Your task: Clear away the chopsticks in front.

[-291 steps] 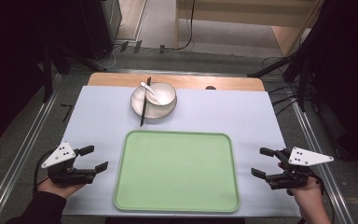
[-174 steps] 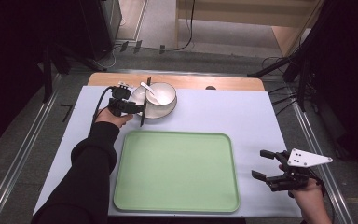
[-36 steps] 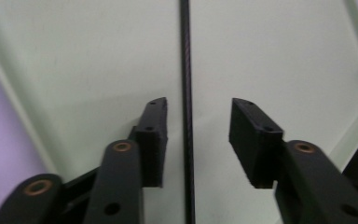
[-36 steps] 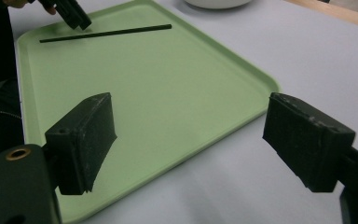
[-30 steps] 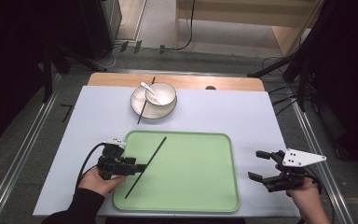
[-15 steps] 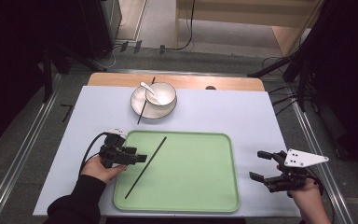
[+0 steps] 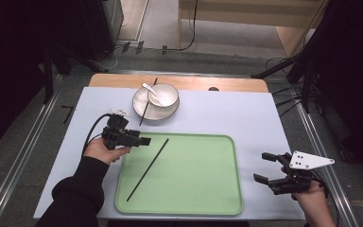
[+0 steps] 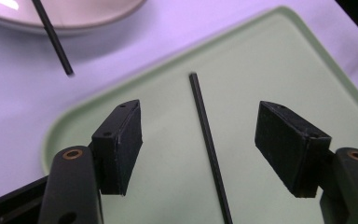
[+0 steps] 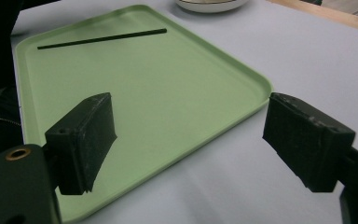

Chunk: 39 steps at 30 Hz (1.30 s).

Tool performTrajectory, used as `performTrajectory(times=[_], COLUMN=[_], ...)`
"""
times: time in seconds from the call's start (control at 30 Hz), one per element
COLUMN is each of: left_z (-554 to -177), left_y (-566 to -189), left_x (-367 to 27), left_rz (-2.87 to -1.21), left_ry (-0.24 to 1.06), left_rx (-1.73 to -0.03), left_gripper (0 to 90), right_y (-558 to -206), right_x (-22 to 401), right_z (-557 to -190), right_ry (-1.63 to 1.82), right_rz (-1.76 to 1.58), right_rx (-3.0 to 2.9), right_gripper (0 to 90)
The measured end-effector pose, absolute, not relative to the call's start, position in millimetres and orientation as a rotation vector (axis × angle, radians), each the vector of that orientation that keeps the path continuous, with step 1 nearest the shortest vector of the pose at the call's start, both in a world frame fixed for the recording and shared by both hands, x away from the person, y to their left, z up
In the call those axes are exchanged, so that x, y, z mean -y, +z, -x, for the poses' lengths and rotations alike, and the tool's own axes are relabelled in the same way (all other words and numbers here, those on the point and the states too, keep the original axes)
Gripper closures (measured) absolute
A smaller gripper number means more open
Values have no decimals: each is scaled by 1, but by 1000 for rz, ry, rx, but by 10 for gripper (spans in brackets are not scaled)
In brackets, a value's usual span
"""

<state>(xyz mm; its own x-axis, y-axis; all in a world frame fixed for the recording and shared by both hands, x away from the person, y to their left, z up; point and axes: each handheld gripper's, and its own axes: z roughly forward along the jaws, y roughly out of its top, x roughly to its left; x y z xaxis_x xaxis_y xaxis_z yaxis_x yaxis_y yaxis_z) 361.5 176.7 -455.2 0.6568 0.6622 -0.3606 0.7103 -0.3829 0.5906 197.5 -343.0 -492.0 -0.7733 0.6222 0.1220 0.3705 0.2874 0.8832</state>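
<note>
My left tongs (image 7: 141, 140) gape wide and empty over the near-left corner of the green tray (image 7: 203, 189), above the chopstick (image 7: 147, 169) lying slantwise on it. My right tongs (image 7: 265, 167) rest open and idle beside the tray, out of the way. A second chopstick (image 7: 147, 102) leans across the bowl (image 7: 164, 106) beside the spoon (image 7: 152, 93), likely my next pick

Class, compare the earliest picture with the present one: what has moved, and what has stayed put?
One chopstick went from the bowl to the tray; the left gripper carried it, let go, and is open. The other chopstick, the spoon and the right gripper stayed.
</note>
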Motion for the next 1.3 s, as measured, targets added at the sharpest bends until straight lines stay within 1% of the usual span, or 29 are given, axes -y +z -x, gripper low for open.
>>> performTrajectory(times=[0.2,0.3,0.37,0.47,0.57,0.6,0.73,0.77,0.83,0.9,1.0,1.13,1.2,1.3], left_z=[-383,-394,-401,-413,-424,-428,-443,-446,-454,-459,-466,-473,-475,-478], left_y=[-444,-439,-438,-437,-439,-440,-443,-444,-448,-453,-461,-468,-471,-475], left_x=[-180,-181,-180,-178,-178,-177,-173,-171,-168,-166,-161,-158,-156,-155], left_rz=[-2154,-2145,-2153,-2174,-2170,-2171,-2189,-2185,-2158,-2150,-2196,-2204,-2194,-2192], left_ry=[-18,-9,-1,21,10,21,40,47,21,21,57,90,81,63], left_rx=[-1066,-1077,-1089,-1097,-1067,-1084,-1097,-1110,-1160,-1166,-1190,-1214,-1261,-1289], left_gripper=[322,321,307,260,260,260,318,326,330,394,435,487,503,559], right_y=[-492,-492,-492,-492,-492,-492,-492,-492,-492,-492,-492,-492,-492,-493], right_x=[343,343,343,343,343,343,343,343,343,343,343,344,344,345], right_z=[-198,-198,-198,-198,-198,-198,-198,-198,-198,-198,-197,-197,-196,-197], right_ry=[1483,1485,1483,1484,1485,1485,1486,1487,1489,1489,1491,1499,1496,1499], right_rz=[-908,-906,-908,-910,-907,-905,-910,-910,-910,-911,-910,-907,-910,-912], right_rx=[-2313,-2316,-2315,-2315,-2314,-2313,-2318,-2316,-2317,-2317,-2316,-2307,-2313,-2309], right_gripper=[172,173,173,172,172,172,173,172,173,173,173,173,174,176])
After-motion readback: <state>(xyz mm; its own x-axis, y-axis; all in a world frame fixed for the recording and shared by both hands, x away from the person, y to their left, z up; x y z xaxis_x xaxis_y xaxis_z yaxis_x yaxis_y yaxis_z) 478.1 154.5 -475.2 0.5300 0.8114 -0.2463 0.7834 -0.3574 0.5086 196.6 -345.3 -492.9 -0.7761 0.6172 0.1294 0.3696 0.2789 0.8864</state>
